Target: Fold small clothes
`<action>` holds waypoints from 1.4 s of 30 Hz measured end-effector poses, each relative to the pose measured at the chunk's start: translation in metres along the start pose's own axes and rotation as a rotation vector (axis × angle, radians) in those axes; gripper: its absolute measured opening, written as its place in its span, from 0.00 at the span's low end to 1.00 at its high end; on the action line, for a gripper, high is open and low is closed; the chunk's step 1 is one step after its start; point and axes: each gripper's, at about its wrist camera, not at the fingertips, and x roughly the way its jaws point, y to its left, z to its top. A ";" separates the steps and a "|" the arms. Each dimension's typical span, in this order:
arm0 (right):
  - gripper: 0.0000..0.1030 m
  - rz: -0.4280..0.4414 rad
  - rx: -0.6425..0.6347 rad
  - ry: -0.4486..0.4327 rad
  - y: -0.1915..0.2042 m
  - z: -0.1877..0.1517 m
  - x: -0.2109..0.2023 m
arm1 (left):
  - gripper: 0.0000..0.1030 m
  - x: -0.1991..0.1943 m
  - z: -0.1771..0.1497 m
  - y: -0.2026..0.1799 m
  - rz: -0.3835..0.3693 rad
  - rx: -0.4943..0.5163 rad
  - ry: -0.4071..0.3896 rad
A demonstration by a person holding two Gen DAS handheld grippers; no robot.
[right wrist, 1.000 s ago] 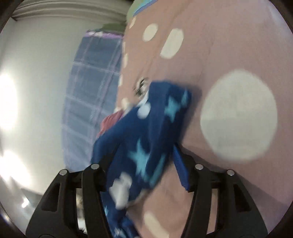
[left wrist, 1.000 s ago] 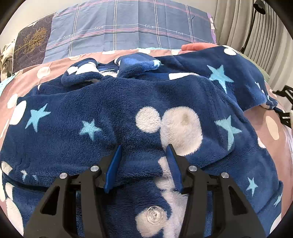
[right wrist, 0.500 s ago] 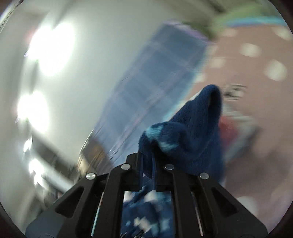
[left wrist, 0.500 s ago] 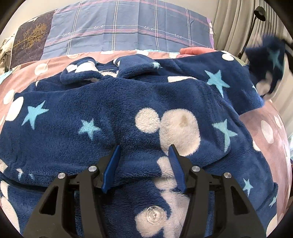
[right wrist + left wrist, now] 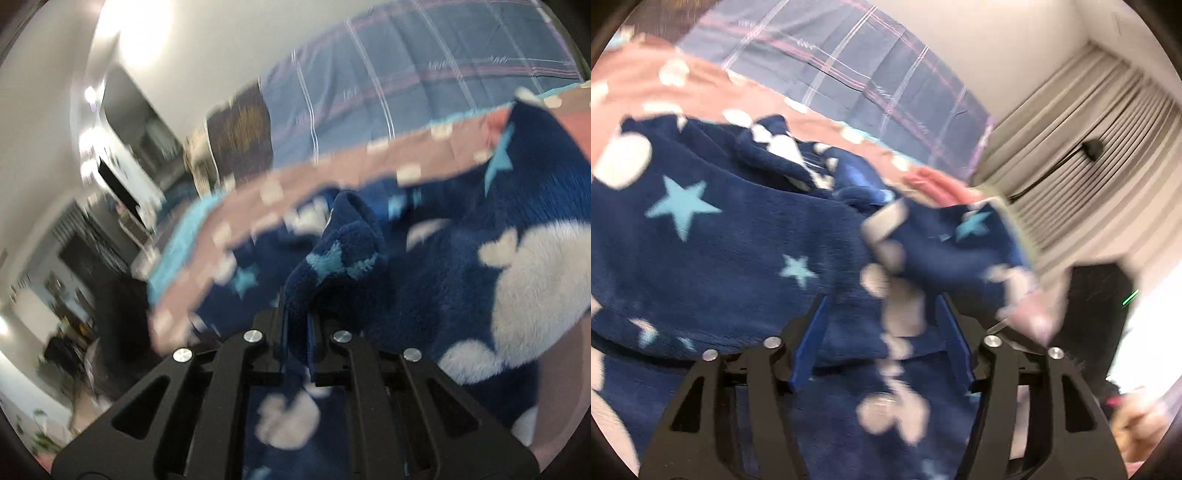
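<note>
A sleeve (image 5: 343, 254) is clamped in the right tongs (image 5: 297, 332), mid-fold; left tongs (image 5: 879, 339) gape over the fleece (image 5: 738, 258). Laying it flat seems next.

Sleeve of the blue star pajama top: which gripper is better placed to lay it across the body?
Right. The right gripper has its jaws clamped on the sleeve, lifted over the pajama top. The left gripper is open, with only the top's body between its jaws.
</note>
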 end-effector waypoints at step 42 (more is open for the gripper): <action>0.48 -0.229 -0.101 0.052 -0.038 -0.023 -0.044 | 0.08 -0.098 0.103 -0.072 0.129 0.212 -0.233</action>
